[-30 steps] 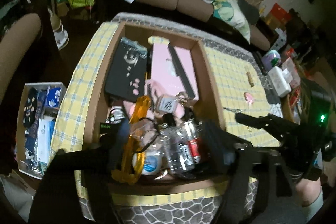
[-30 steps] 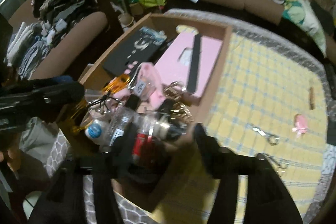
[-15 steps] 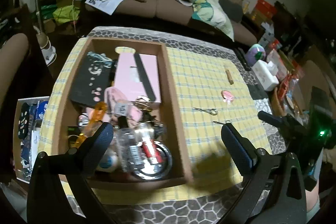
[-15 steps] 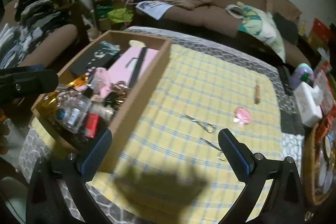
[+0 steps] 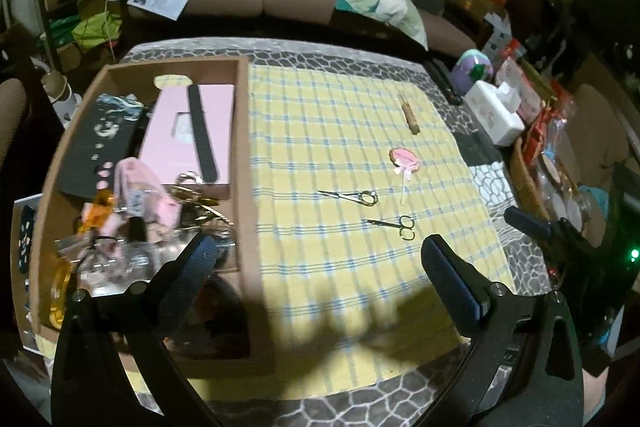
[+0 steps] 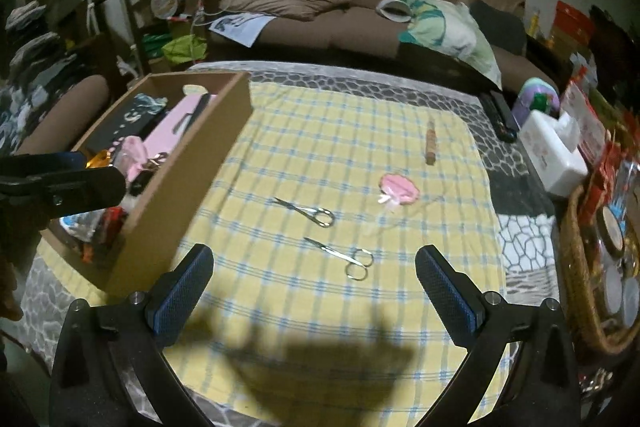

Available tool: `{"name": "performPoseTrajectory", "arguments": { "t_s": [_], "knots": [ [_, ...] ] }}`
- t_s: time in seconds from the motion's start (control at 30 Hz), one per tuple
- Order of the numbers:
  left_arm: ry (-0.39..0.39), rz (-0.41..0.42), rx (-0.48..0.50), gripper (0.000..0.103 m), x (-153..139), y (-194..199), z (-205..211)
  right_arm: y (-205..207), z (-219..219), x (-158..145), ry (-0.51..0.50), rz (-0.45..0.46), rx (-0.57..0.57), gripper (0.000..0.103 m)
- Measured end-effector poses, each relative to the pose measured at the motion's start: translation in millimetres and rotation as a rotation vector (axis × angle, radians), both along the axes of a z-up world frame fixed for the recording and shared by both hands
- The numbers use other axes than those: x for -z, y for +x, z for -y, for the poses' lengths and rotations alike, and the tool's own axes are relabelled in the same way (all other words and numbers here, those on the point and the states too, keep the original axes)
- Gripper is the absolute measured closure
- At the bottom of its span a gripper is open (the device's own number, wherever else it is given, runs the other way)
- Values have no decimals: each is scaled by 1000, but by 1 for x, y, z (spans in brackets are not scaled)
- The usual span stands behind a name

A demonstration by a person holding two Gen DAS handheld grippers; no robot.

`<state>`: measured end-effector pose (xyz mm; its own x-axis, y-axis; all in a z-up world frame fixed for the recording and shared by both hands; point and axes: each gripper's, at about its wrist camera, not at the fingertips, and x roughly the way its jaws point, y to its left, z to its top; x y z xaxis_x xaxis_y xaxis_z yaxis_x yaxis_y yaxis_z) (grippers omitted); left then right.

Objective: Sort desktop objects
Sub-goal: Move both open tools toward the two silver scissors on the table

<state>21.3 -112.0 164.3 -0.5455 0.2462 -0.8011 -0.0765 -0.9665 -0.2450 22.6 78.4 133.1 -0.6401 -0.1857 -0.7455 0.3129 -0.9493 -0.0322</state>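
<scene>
Left gripper (image 5: 320, 267): jaws spread wide, empty, above cloth (image 5: 320, 115) beside box (image 5: 244, 163).
Right gripper (image 6: 314, 273): jaws spread wide, empty.
Two scissors (image 6: 344, 257) (image 6: 306, 211): flat on cloth, ahead of both grippers, nearer pair just beyond right fingertips, untouched.
Pink item (image 6: 398, 190), stick (image 6: 431, 147): farther off.

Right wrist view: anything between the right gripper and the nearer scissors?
No. In the right wrist view, only bare checked cloth lies between the open right gripper and the nearer scissors.
</scene>
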Motion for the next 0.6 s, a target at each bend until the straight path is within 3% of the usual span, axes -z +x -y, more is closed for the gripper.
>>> {"name": "performPoseTrajectory", "arguments": {
  "t_s": [0.6],
  "knots": [
    [-28,79,35,0,62,-59,-69,-39,-50,65,-24,62,68,0]
  ]
}}
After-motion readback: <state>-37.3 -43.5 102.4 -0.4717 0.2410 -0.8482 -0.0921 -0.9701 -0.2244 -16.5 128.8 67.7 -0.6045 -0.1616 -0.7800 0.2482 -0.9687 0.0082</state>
